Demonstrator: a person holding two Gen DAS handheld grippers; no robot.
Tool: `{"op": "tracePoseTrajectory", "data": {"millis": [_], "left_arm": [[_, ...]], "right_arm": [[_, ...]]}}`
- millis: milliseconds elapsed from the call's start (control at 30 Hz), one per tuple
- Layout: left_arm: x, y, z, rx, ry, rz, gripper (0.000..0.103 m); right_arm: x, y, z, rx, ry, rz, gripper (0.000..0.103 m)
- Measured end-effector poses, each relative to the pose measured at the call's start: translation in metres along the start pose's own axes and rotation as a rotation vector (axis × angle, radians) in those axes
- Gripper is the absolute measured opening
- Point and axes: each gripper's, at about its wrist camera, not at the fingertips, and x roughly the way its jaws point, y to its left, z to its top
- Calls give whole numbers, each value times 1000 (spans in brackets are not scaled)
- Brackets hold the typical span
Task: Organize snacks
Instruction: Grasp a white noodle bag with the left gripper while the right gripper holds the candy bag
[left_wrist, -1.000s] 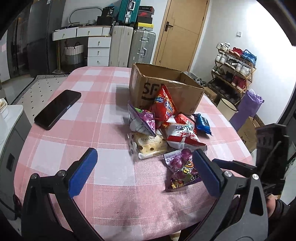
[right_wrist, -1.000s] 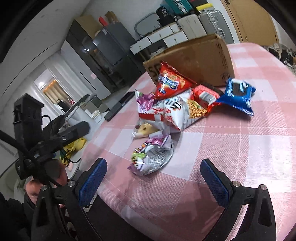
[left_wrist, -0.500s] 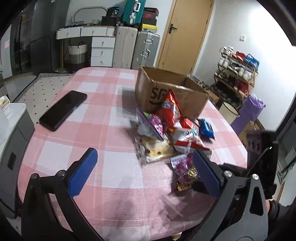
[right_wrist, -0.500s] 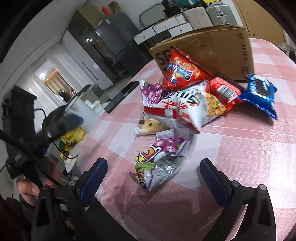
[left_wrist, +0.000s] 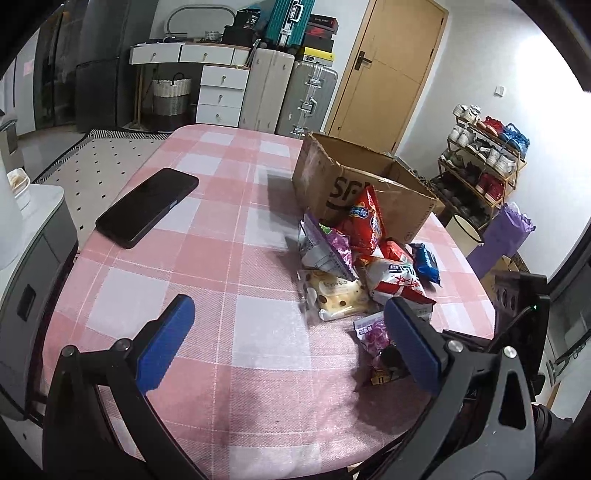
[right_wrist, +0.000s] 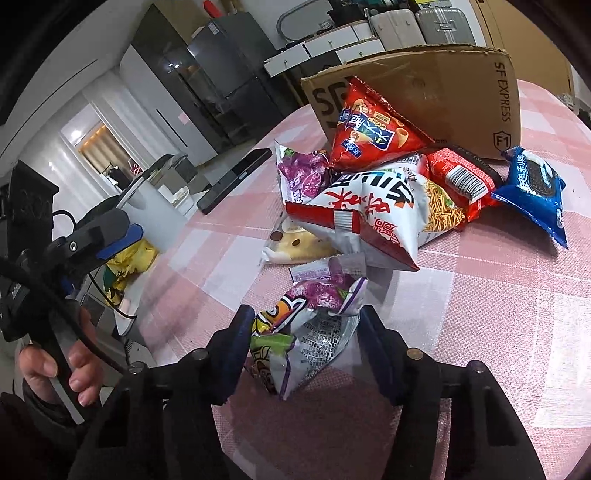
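left tongs (left_wrist: 288, 347) wide apart, empty | snack pile (left_wrist: 362, 266) against cardboard box (left_wrist: 365, 184) | phone (left_wrist: 147, 206) apart

Lighting: dim, cool indoor light over the pink checked tablecloth (left_wrist: 236, 280). Soft shadows fall left of the cardboard box (left_wrist: 343, 184) and on the cloth nearest the camera. Glare: silvery sheen on the purple snack bag (right_wrist: 314, 332); bright doorway far left of the box. Distortion: strong fisheye curvature, black vignette corners. Slight blur on distant furniture.

Right gripper (right_wrist: 303, 341) jaws just closing — left gripper (left_wrist: 291, 347) jaws wide.
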Motion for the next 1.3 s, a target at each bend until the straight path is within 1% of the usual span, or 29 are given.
{"op": "tracePoseTrajectory", "data": {"millis": [33,67,133,167,233,267,367,533,633,733,933,1067,1200,1300], "left_arm": [[0,0,0,1,0,1,102],[0,0,0,1,0,2,102],[0,1,0,0,2,1,102],[-1,1,0,-2,4,-2,102],[-3,1,0,0,3,-7,102],[-4,0,0,-1,6,-4,102],[-8,-1,1,-2,0,-10,102],[-13,-3,1,5,-2,-9,102],[-11,-5,1,9,13,0,102],[-9,-8,0,7,23,-14,102],[4,-24,-1,40,57,-34,102],[16,-39,0,49,93,-76,102],[26,-52,2,73,102,-81,102],[39,-64,4,101,126,-91,102]], "right_arm": [[0,1,0,-5,2,3,56],[-1,1,-1,-9,3,14,51],[0,3,-1,-24,1,9,49],[0,4,-2,-27,1,11,47],[-2,1,-3,-19,-2,26,45],[-2,0,-4,-12,4,48,40],[-5,1,-5,-15,0,53,35],[-13,6,-9,-19,-17,71,34],[-21,6,-13,-2,-23,123,34],[-32,5,-18,8,-43,140,34],[-61,-4,-19,14,-115,115,34],[-79,-15,-18,35,-155,95,34],[-93,-25,-16,45,-186,63,34],[-106,-36,-14,56,-220,33,34]]}}
